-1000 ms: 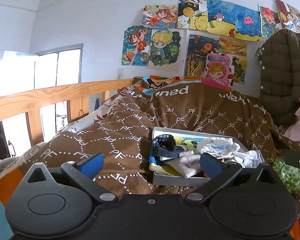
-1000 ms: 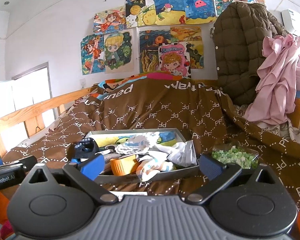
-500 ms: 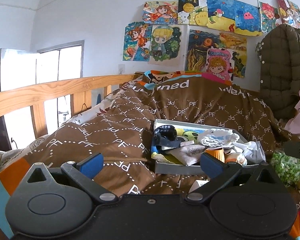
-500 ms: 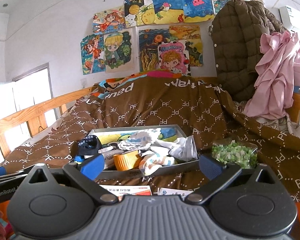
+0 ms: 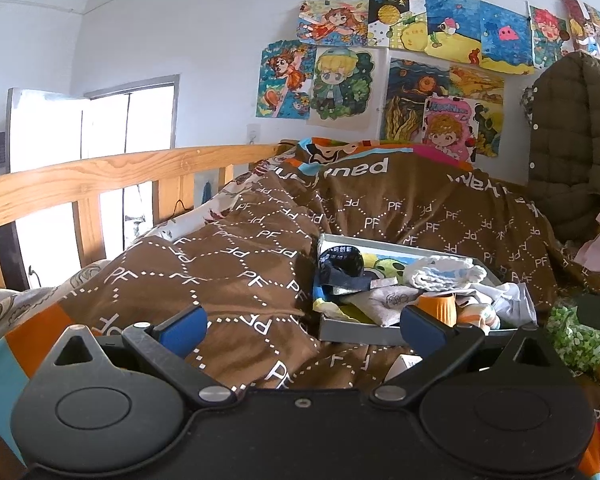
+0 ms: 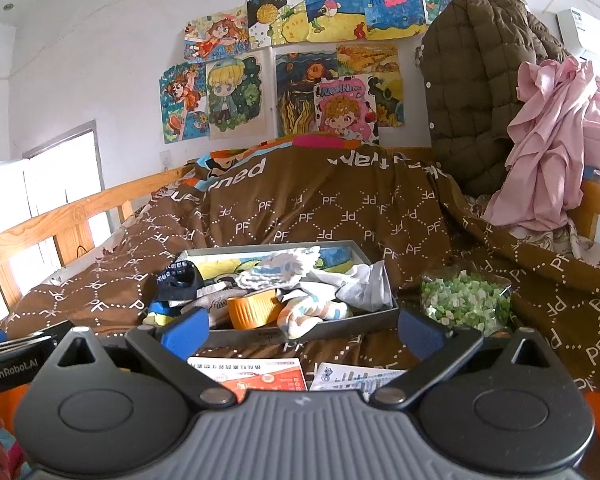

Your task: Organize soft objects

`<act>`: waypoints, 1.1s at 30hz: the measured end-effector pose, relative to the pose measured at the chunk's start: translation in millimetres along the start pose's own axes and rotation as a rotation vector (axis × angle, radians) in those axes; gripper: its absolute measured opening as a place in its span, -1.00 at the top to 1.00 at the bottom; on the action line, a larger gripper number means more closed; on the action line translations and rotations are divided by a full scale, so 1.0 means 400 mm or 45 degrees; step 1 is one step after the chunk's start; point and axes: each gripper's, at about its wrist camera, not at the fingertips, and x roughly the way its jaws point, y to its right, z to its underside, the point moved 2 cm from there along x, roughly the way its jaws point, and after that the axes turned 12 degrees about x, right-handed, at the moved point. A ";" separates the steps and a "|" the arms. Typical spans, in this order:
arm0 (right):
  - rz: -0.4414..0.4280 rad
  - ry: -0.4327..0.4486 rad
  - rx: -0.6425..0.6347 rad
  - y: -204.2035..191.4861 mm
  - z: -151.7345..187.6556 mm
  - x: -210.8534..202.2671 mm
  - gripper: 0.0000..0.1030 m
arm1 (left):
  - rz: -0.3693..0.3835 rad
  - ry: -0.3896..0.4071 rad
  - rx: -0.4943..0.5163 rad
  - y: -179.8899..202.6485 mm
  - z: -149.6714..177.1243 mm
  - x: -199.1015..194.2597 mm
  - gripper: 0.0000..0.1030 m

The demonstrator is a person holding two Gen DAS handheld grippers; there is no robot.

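Here the left hand-held gripper hovers above the bed with its blue-padded fingers spread wide apart and nothing between them. Straight ahead of its right finger sits a grey tray on the brown blanket, heaped with soft things: a dark sock at the tray's near-left corner, a white and pale-blue knitted cloth farther back, an orange sock just beyond the right fingertip, and white fabric toward the tray's right end. Off to the right of the gripper lies a bag of green bits, and to its left runs a wooden bed rail.

The right hand-held gripper is likewise wide open and empty. Directly ahead, between its fingers, the tray shows its near wall, with the orange sock in the middle front, a striped sock touching it on the right, the dark sock at the left end, the knitted cloth behind, and the white fabric at the right. Below the gripper, close in, lie a red and white leaflet and a printed paper. The bag of green bits rests just right of the tray. Farther off, a brown quilted coat and pink cloth hang at the right, and drawings cover the wall.
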 end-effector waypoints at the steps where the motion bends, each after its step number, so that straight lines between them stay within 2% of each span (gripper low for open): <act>1: 0.001 0.000 0.000 0.000 0.000 0.000 -1.00 | -0.001 -0.002 0.000 0.000 0.002 -0.001 -0.99; 33: 0.039 -0.106 -0.002 0.001 0.040 0.005 -1.00 | -0.014 -0.064 0.067 0.013 0.049 -0.013 -0.99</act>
